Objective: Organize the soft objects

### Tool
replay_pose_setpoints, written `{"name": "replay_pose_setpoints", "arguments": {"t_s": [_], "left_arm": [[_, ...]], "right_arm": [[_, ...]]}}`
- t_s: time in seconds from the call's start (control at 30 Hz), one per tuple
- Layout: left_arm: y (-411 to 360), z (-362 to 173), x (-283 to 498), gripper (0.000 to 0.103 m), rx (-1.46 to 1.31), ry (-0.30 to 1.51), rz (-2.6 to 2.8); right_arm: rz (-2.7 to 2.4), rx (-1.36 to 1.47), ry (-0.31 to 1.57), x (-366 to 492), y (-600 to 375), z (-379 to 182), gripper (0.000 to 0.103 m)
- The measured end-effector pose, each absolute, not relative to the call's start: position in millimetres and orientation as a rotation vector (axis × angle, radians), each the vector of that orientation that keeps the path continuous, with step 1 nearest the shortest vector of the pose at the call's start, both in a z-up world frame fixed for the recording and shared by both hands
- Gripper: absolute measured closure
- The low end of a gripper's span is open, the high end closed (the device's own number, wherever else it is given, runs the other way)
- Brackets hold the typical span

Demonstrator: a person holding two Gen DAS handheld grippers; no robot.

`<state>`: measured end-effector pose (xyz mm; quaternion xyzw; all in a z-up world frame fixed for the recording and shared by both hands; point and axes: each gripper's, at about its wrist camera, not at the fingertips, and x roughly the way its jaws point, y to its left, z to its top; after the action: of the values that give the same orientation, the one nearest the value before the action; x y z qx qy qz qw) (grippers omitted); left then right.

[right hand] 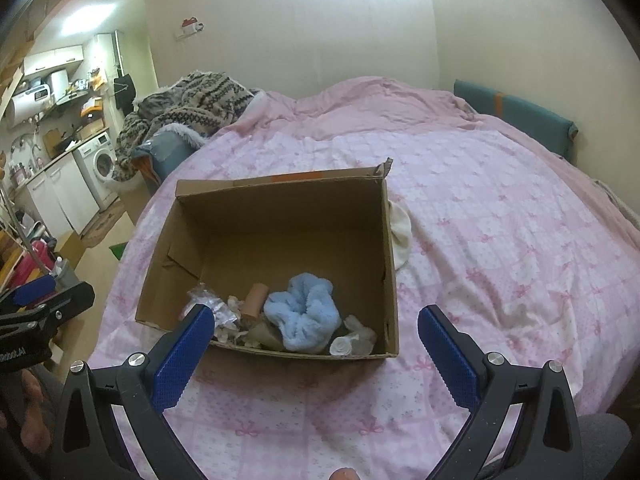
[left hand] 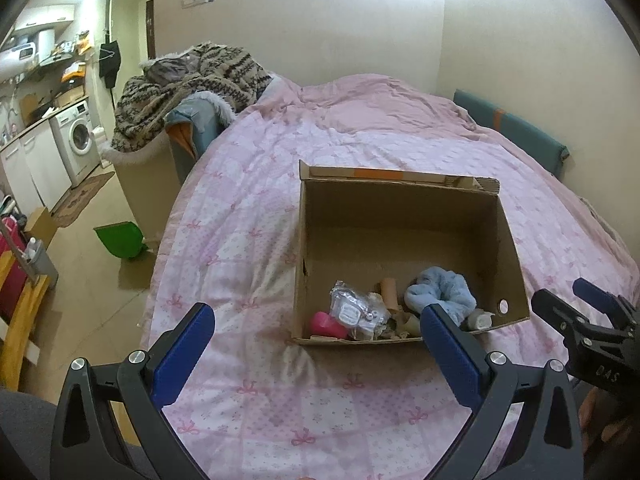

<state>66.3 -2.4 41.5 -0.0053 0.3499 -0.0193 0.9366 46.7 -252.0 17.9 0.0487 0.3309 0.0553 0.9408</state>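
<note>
An open cardboard box [left hand: 400, 216] [right hand: 280, 216] stands on a pink quilted bed [left hand: 260, 220]. Inside, near its front wall, lie a fluffy light-blue cloth [left hand: 444, 292] [right hand: 302, 316], a tan cardboard tube [left hand: 389, 290] [right hand: 256, 300], a crinkled clear plastic bag [left hand: 354, 310], a pink item [left hand: 326, 324] and a white roll [right hand: 344, 346]. A white soft cloth [right hand: 400, 236] lies on the quilt against the box's right side. My left gripper [left hand: 316, 320] is open and empty just before the box. My right gripper [right hand: 316, 320] [left hand: 576, 296] is open and empty too.
A heap of patterned knitted blankets [left hand: 192, 84] sits on a seat at the bed's far left. A green dustpan [left hand: 120, 240] lies on the floor. A teal cushion [left hand: 516, 132] leans on the right wall. A washing machine [left hand: 80, 140] stands far left.
</note>
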Motion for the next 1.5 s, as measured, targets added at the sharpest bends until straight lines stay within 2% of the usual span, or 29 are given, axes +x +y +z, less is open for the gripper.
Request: {"name": "replay_pose_setpoints", "arguments": {"t_s": [1.5], "left_arm": [[-2.8, 38.3, 60.5, 0.0, -0.019, 0.714, -0.052]], "right_arm": [[0.111, 0.106, 0.685, 49.0, -254.5, 16.0, 0.0]]}}
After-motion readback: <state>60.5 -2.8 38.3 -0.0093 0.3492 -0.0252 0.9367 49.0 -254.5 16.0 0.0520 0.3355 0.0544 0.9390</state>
